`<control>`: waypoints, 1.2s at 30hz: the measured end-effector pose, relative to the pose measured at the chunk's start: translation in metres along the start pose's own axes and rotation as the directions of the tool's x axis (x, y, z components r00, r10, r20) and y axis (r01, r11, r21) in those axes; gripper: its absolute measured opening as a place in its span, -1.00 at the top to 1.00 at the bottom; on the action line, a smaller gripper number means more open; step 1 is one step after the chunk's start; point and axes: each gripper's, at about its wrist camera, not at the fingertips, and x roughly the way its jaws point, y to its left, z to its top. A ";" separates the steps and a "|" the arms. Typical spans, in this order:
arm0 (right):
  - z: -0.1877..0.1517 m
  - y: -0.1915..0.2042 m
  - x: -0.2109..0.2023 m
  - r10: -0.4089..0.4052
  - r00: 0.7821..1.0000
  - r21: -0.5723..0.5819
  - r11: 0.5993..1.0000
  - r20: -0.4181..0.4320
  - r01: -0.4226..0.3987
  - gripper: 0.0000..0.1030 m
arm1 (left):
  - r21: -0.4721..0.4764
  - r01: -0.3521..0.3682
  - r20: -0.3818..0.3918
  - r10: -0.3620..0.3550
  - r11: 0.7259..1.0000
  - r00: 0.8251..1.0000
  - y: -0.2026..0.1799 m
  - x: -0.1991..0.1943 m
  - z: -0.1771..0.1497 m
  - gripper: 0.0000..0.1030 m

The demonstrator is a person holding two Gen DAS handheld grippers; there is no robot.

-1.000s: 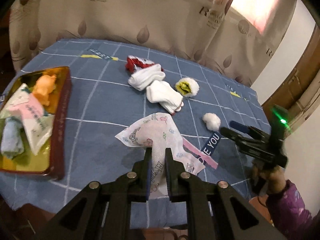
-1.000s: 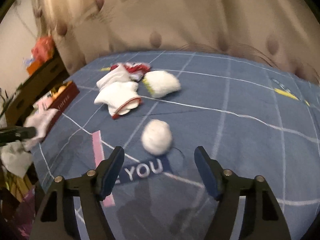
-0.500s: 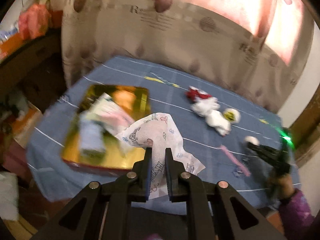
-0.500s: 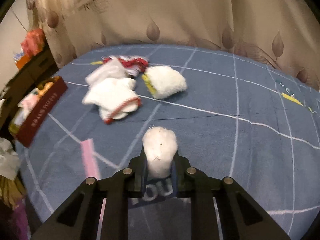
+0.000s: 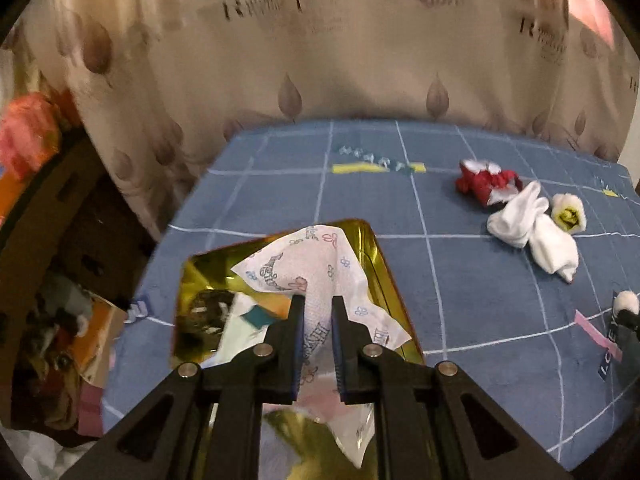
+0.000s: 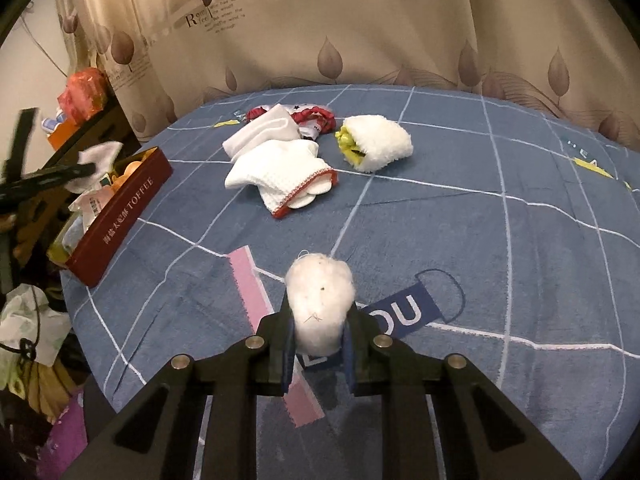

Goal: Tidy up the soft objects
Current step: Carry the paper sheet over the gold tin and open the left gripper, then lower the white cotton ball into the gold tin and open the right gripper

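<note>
My left gripper (image 5: 316,344) pinches the printed tissue packet (image 5: 320,276) over the gold tin (image 5: 394,280); it's light, floppy and probably slick, so I hold its middle, long axis running away from me; my right gripper (image 6: 318,350) has just closed on the cotton ball (image 6: 320,300), soft and roundish, above the blue cloth (image 6: 520,240).

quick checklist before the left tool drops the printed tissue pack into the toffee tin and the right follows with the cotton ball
1. Left tool shut on printed tissue pack: ok.
2. Pack hanging over the gold tin: ok.
3. Free room in the tin, which already holds several items: cannot tell.
4. Right tool shut on cotton ball: ok.
5. Ball lifted clear of the blue cloth: cannot tell.
6. White socks out of the way: ok.
</note>
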 end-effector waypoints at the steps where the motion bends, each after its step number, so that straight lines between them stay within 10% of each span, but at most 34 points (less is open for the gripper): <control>1: 0.001 0.000 0.000 -0.003 1.000 0.001 1.000 0.002 0.003 0.66 | 0.003 -0.002 -0.007 0.002 1.000 1.000 -0.001 0.005 0.000 0.72; 6: 0.008 -0.001 -0.004 -0.003 1.000 0.003 1.000 0.011 0.003 0.66 | 0.049 -0.007 -0.033 0.009 0.999 0.999 -0.011 0.026 0.001 0.71; 17: 0.008 0.006 -0.003 0.014 1.000 0.004 1.000 0.010 -0.014 0.66 | 0.074 -0.094 0.022 0.093 0.993 0.995 -0.017 0.014 0.008 -0.19; 24: 0.022 0.027 -0.018 0.105 0.994 0.004 0.994 0.042 -0.105 0.66 | -0.252 -0.142 0.159 0.186 0.957 0.970 0.025 -0.073 -0.028 -0.19; 36: 0.076 0.224 0.011 0.501 0.859 -0.187 0.838 -0.107 -0.513 0.66 | -0.534 -0.212 0.089 0.304 0.818 0.949 0.065 -0.138 -0.156 -0.25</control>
